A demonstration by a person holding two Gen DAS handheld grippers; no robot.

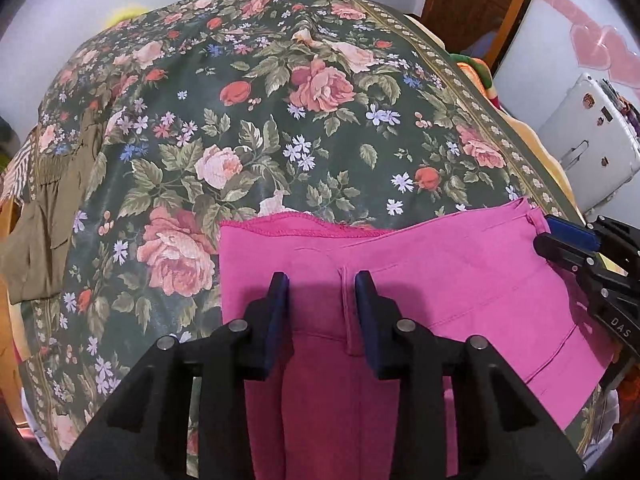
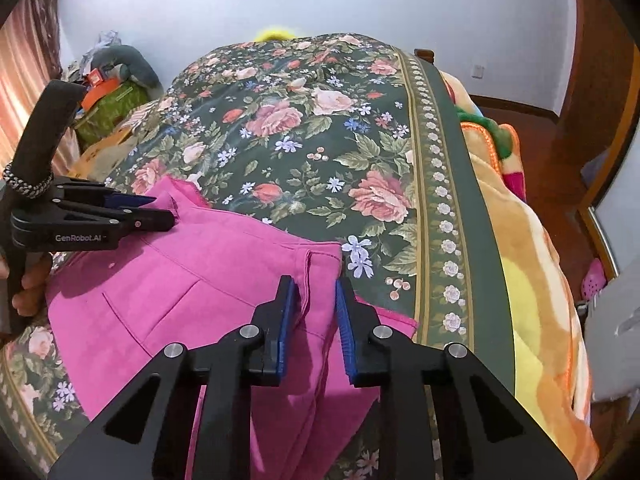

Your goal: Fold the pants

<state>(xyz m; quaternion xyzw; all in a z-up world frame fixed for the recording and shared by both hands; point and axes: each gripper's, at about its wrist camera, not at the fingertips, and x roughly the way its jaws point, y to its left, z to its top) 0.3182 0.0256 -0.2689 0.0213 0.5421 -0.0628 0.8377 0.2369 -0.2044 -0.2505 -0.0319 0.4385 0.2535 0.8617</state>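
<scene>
Pink pants (image 1: 420,280) lie flat on a dark green floral bedspread (image 1: 260,120), waistband toward the far side. My left gripper (image 1: 322,280) is open, its fingers either side of the centre seam, just above the cloth. In the right wrist view the pants (image 2: 180,280) fill the lower left. My right gripper (image 2: 317,286) is open with its fingers astride the right waistband corner. The left gripper (image 2: 160,212) shows at the left edge over the pants' far corner. The right gripper (image 1: 560,240) shows at the right edge of the left wrist view.
An olive garment (image 1: 44,220) lies at the bed's left edge. A yellow and orange blanket (image 2: 520,260) hangs off the right side of the bedspread (image 2: 320,140). A white suitcase (image 1: 592,140) stands on the right. Clutter (image 2: 108,92) is piled by the curtain.
</scene>
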